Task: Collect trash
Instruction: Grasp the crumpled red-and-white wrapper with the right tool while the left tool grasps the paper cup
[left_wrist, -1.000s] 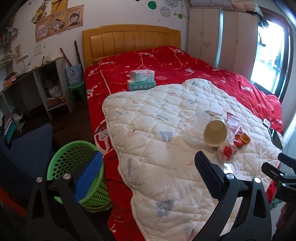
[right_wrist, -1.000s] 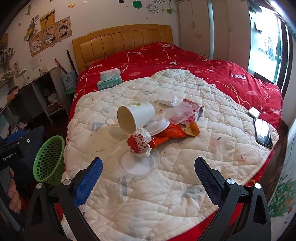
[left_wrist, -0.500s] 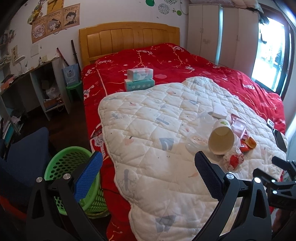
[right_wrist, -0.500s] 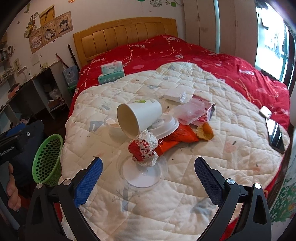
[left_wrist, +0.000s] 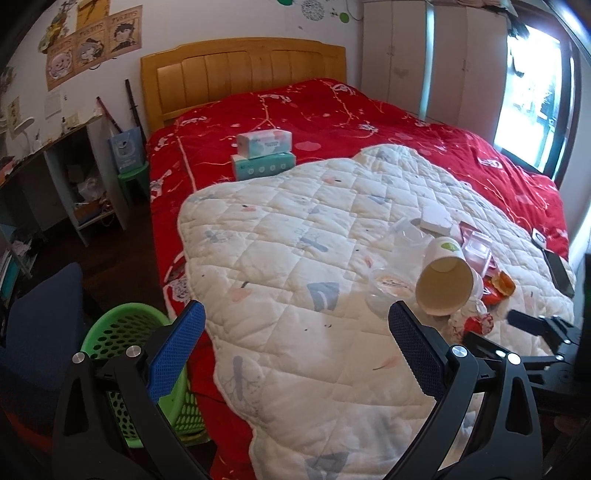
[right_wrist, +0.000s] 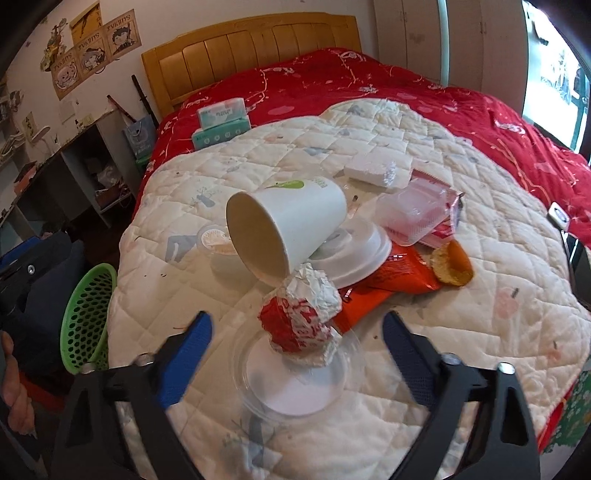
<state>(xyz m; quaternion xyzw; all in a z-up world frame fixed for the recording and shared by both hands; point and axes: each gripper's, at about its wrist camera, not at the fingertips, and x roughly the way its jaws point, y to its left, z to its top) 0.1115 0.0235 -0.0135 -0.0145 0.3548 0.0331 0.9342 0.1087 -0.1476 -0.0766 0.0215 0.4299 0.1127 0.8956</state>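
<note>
A pile of trash lies on the white quilt (right_wrist: 443, 325): a tipped white paper cup (right_wrist: 288, 225), a crumpled red and foil wrapper (right_wrist: 299, 321) on a clear plastic lid (right_wrist: 295, 384), an orange snack bag (right_wrist: 384, 284), a clear plastic box (right_wrist: 410, 214) and a foam lid (right_wrist: 354, 254). My right gripper (right_wrist: 295, 328) is open, its fingers either side of the crumpled wrapper. My left gripper (left_wrist: 295, 325) is open and empty over the quilt's near edge, left of the cup (left_wrist: 443, 284). A green trash basket (left_wrist: 125, 350) stands on the floor beside the bed.
Two tissue boxes (left_wrist: 264, 155) sit stacked on the red bedspread (left_wrist: 332, 110). A phone (right_wrist: 578, 258) lies at the quilt's right edge. A desk (left_wrist: 55, 177) and a blue chair (left_wrist: 37, 325) stand left of the bed. The basket also shows in the right wrist view (right_wrist: 88, 317).
My right gripper has moved forward and down to the trash pile, its fingers now flanking the crumpled wrapper. My left gripper has drifted slightly forward over the bed.
</note>
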